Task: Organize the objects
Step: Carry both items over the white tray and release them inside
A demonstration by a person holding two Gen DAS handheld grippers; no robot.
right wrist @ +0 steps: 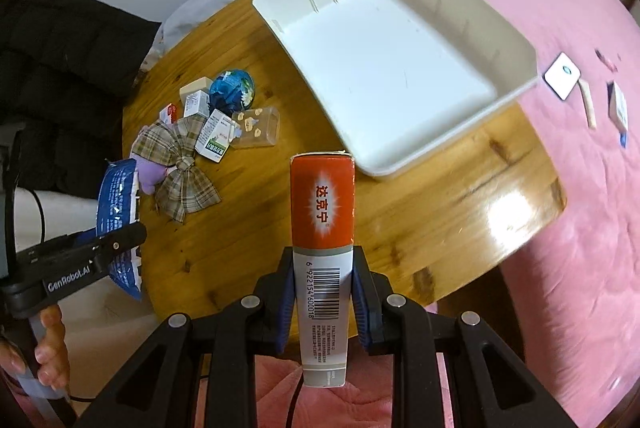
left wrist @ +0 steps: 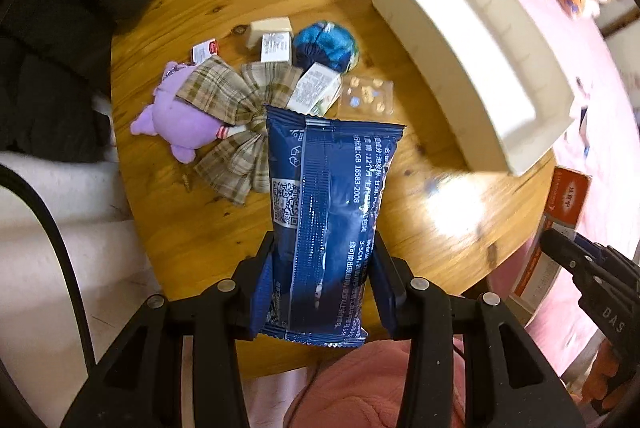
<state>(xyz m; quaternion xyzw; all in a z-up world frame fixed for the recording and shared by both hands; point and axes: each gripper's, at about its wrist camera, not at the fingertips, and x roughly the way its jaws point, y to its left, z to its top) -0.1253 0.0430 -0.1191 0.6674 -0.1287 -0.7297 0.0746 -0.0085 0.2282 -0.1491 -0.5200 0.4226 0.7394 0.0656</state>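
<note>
Pink bedding surrounds a round wooden table [left wrist: 208, 211], and from the left wrist view the left gripper [left wrist: 324, 268] is clamped across the lower part of a blue packet [left wrist: 324, 195], whose long axis runs straight out along the fingers toward the far side of the table. Beyond the packet's top edge lies a loose heap: a purple plush toy [left wrist: 176, 123], a plaid bow [left wrist: 236, 107], small white boxes [left wrist: 276, 45] and a blue ball [left wrist: 326, 45]. The white tray [left wrist: 472, 39] sits ahead and off to the right of this gripper, looking empty, its long side slanting away. At the right edge the other gripper shows only in part. From the right wrist view, the right gripper [right wrist: 323, 292] is closed tight on an orange and white box [right wrist: 323, 220], gripped near the barcode end, with its long axis also pointing forward along the fingers. Here the tray [right wrist: 516, 43] lies directly ahead and slightly right, its near corner just past the box's far end, while the left gripper [right wrist: 116, 248] with the packet hangs well off to the left by the heap. By my reckoning the right hand is the nearer to the tray, so the box looks set to go in first.
</note>
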